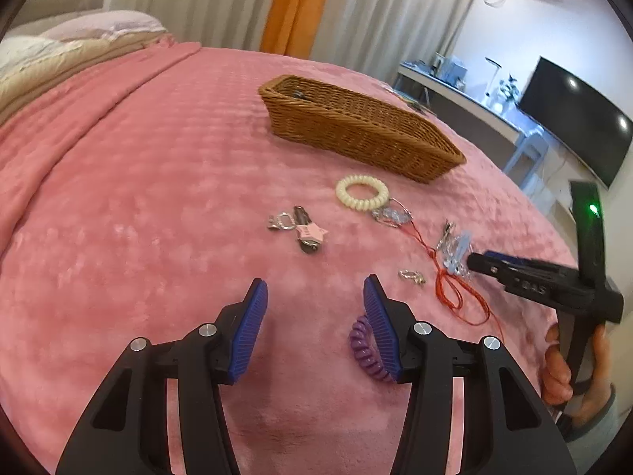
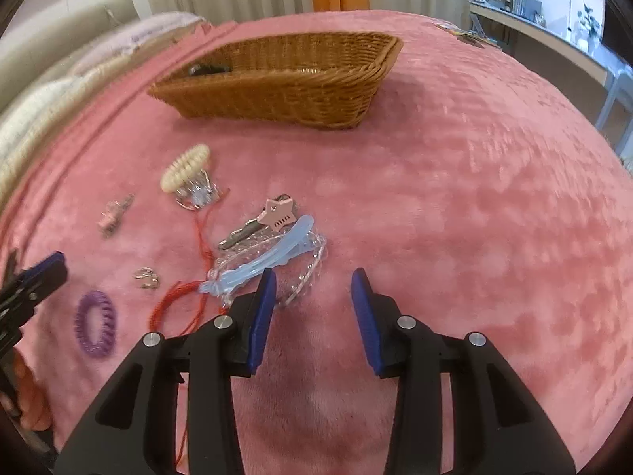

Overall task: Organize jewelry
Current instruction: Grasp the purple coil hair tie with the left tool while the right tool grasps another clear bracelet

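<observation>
A wicker basket (image 1: 356, 126) (image 2: 285, 79) stands on the pink bedspread, with a dark item inside. In front of it lie a cream coil hair tie (image 1: 362, 192) (image 2: 184, 174), a silver charm on red cord (image 1: 455, 289) (image 2: 198, 237), pink star clips (image 1: 308, 233) (image 2: 277, 213), a pale blue hair clip (image 2: 269, 257) on a clear beaded bracelet (image 2: 312, 269), a small silver ring piece (image 1: 411, 277) (image 2: 146, 277) and a purple coil hair tie (image 1: 368, 348) (image 2: 95, 324). My left gripper (image 1: 314, 297) is open, its right finger beside the purple tie. My right gripper (image 2: 312, 289) is open, just right of the blue clip.
Pillows and folded bedding (image 1: 71, 47) lie at the bed's far left. Curtains (image 1: 300, 4) hang behind. A desk (image 1: 467, 99) and a television (image 1: 573, 118) stand off the bed's right side. My right gripper shows in the left wrist view (image 1: 514, 273).
</observation>
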A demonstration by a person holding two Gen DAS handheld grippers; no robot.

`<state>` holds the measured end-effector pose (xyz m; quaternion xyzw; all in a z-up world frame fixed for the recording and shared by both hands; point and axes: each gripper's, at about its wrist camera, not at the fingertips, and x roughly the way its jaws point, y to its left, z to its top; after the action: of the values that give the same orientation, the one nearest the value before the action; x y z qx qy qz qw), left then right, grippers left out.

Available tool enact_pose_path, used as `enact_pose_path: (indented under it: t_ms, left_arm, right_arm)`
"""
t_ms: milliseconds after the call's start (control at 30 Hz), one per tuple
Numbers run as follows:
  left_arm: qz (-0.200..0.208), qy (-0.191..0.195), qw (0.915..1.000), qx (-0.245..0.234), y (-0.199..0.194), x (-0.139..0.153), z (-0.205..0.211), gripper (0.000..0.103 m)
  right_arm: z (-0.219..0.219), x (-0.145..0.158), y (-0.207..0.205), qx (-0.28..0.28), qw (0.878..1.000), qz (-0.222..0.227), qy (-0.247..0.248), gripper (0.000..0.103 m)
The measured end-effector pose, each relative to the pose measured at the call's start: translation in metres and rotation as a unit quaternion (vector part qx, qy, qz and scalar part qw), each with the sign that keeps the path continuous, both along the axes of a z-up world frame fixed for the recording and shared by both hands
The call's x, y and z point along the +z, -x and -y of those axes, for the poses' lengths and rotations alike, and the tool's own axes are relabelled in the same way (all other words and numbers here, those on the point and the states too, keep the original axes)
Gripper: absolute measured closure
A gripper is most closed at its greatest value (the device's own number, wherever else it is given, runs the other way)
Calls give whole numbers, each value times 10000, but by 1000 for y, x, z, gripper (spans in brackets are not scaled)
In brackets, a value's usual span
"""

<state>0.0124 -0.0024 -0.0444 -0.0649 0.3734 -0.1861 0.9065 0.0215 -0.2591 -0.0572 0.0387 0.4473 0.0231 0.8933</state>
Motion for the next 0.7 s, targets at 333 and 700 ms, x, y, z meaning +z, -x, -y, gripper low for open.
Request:
enact_pose_path:
  t_ms: [333, 700]
  left_arm:
    - [141, 57, 9998, -160, 5, -5, 3, 54]
    - [125, 131, 9996, -238, 5, -7, 3, 54]
  right_arm:
    - [-5, 9, -5, -67, 9993, 292, 210, 97]
    - [-12, 61, 17, 199, 9932, 1123, 224, 97]
